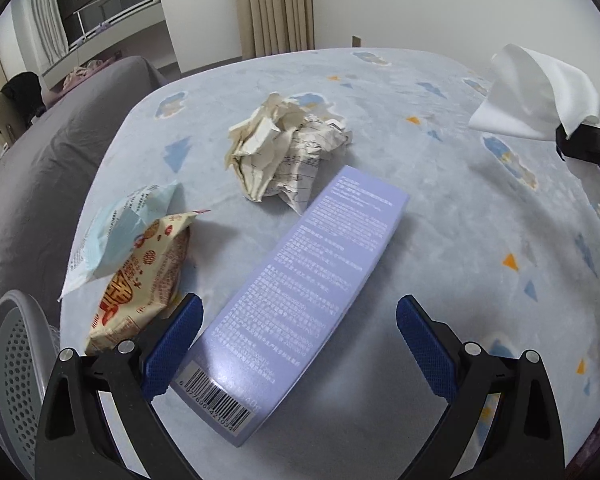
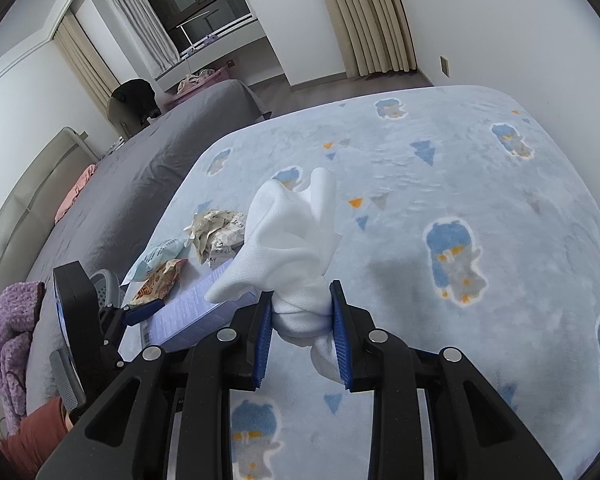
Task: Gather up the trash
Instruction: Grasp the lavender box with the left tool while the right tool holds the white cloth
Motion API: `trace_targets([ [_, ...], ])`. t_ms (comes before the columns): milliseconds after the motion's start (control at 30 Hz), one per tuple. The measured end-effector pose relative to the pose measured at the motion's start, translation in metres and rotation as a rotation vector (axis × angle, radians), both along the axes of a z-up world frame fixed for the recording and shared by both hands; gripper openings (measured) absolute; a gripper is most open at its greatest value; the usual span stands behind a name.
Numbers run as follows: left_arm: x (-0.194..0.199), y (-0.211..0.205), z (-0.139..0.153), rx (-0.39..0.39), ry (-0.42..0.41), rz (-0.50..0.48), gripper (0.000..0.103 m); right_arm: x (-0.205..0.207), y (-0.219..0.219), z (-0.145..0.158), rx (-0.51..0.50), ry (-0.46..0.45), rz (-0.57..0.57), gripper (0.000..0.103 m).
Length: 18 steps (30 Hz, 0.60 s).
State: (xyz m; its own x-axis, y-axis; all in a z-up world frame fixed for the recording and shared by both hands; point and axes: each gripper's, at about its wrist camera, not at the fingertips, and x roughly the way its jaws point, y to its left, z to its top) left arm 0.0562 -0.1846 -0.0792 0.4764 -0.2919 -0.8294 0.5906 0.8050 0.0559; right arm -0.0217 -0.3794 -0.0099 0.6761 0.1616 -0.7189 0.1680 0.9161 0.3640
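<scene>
We've got the left gripper [image 1: 300,344] spread wide over the purple box [image 1: 296,296], long axis running 7 to 1 o'clock, while our right gripper [image 2: 302,316] pinches a white tissue [image 2: 296,232].

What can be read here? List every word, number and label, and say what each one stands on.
"6 977696 421054", as best it reads: digits under the barcode on the lavender box.
Lavender box, white fine print: too small to read.
Snack wrapper, large red characters: creased, not legible.
Pale blue packet, dark print: too small.
Crumpled paper, dark lines: illegible.
</scene>
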Motion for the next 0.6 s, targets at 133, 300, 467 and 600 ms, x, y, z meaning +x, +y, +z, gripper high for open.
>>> trace_targets([
  [133,-0.012,-0.006,0.002,-0.029,0.029,-0.025,0.095,-0.003,-0.005,0.002,0.005,-0.008,-0.007,0.027],
  [300,-0.024,-0.016,0.005,-0.058,0.052,-0.045,0.095,-0.007,-0.008,0.003,0.008,-0.013,-0.015,0.027],
  [467,-0.013,-0.022,-0.001,-0.052,0.05,0.011,0.095,-0.008,-0.01,0.004,0.011,-0.013,-0.02,0.027],
  [600,-0.002,-0.023,-0.011,-0.031,0.054,0.05,0.095,-0.008,-0.01,0.004,0.012,-0.016,-0.019,0.027],
])
